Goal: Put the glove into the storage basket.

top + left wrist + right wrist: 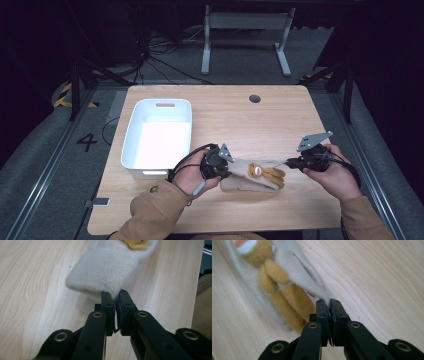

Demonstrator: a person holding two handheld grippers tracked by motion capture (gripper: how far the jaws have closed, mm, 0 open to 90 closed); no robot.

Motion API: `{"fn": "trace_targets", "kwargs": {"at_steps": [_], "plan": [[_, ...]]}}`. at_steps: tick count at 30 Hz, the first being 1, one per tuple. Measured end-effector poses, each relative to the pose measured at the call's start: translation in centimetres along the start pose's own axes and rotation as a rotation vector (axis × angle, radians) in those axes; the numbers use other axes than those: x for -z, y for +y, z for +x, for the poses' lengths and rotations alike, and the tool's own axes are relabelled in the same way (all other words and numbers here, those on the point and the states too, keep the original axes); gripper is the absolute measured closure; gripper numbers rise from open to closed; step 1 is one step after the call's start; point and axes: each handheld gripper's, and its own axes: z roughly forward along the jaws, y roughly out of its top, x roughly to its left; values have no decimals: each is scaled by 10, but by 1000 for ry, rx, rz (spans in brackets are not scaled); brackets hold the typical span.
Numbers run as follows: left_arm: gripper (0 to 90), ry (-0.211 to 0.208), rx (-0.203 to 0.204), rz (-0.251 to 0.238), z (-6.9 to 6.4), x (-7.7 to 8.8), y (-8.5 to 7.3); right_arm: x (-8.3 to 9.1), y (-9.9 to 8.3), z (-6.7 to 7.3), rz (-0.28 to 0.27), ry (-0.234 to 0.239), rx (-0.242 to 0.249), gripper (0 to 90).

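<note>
Both grippers [231, 167] [289, 162] pinch beige sock [250, 177] ends.

Bare wood lay open across the far half of the table [280, 107], so a hand could sweep there freely. On the left, the white bin [158, 137] stood as the one tall obstacle, its near wall just beside the left gripper [227, 167]. Between the two hands the beige sock [250, 176] stretched across, blocking the straight path to the right gripper [289, 162]. The near edge of the table offered room too.
</note>
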Motion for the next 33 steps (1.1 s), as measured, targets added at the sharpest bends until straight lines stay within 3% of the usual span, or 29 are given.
{"fn": "trace_targets", "kwargs": {"at_steps": [13, 25, 28, 33], "plan": [[855, -8, 18, 107, 1, -22, -18, -32, 10, -7, 59, 55, 12, 871], [840, -70, 19, 175, 0, -36, -20, -43, 5, -10, 96, 75, 4, 868], [837, -110, 29, 199, 0, -40, -21, -46, 4, -11, 105, 80, 1, 864], [816, -121, 32, 215, 1, -43, -21, -47, 2, -11, 121, 68, 26, 808]]}}
